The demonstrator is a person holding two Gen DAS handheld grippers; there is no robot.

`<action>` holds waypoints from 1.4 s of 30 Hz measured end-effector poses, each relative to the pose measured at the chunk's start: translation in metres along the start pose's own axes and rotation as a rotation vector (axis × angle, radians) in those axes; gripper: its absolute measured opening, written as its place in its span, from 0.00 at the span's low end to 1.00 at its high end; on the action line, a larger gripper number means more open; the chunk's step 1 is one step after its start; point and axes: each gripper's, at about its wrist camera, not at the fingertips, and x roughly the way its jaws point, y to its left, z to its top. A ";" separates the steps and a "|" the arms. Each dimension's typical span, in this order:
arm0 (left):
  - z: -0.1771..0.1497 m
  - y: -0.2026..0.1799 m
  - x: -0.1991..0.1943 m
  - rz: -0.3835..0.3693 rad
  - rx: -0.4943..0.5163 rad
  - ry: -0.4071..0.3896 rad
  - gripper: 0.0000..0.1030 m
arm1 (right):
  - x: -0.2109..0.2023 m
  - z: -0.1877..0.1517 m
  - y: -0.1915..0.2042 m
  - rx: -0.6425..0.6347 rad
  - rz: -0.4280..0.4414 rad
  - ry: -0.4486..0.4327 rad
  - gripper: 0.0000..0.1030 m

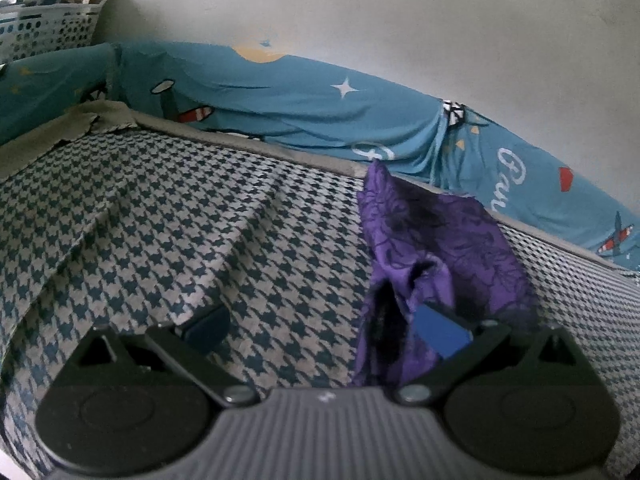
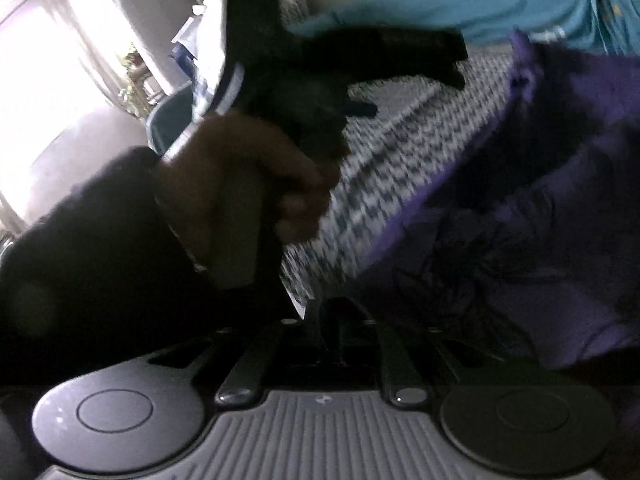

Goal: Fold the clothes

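Note:
A purple patterned garment (image 1: 444,240) lies bunched on the houndstooth bedcover (image 1: 180,220). My left gripper (image 1: 324,328) stands open wide. The dark left finger (image 1: 206,326) rests over bare cover, and folds of the garment drape around the blue pad of the right finger (image 1: 440,334). In the right wrist view, which is blurred, the garment (image 2: 540,220) fills the right side and its left edge runs down to my right gripper (image 2: 332,320). That gripper's fingers are together on this edge. A hand (image 2: 248,184) in a dark sleeve holds the left gripper (image 2: 408,84) above the bed.
A teal sheet (image 1: 320,92) printed with stars and planes hangs along the far edge against a pale wall. An olive cloth (image 1: 60,132) lies at the bed's far left corner below a white perforated basket (image 1: 52,24). A bright window (image 2: 48,60) is at the left.

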 end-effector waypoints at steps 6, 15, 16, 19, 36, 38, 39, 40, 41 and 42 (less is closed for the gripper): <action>-0.001 -0.012 0.001 -0.082 0.040 -0.001 1.00 | 0.001 0.003 0.006 -0.032 0.026 -0.050 0.18; 0.001 -0.043 0.027 -0.200 0.147 0.059 1.00 | 0.005 -0.003 0.006 -0.037 -0.036 0.022 0.30; 0.000 -0.047 0.032 -0.194 0.162 0.068 1.00 | 0.002 -0.003 0.006 -0.039 -0.043 0.019 0.32; -0.001 -0.052 0.048 -0.172 0.164 0.097 1.00 | -0.011 -0.002 0.002 -0.020 -0.057 -0.004 0.34; 0.002 -0.021 0.090 0.048 0.073 0.138 1.00 | -0.100 -0.010 -0.033 0.137 -0.311 -0.127 0.46; 0.002 -0.018 0.087 0.049 0.057 0.138 1.00 | -0.104 -0.012 -0.038 0.152 -0.353 -0.136 0.47; 0.002 -0.017 0.086 0.050 0.051 0.138 1.00 | -0.105 -0.013 -0.041 0.161 -0.371 -0.140 0.49; 0.001 -0.016 0.085 0.051 0.045 0.137 1.00 | -0.105 -0.014 -0.043 0.172 -0.388 -0.141 0.51; 0.001 -0.016 0.084 0.055 0.047 0.137 1.00 | -0.105 -0.015 -0.046 0.185 -0.405 -0.141 0.51; 0.001 -0.016 0.083 0.061 0.049 0.135 1.00 | -0.106 -0.017 -0.049 0.198 -0.420 -0.141 0.51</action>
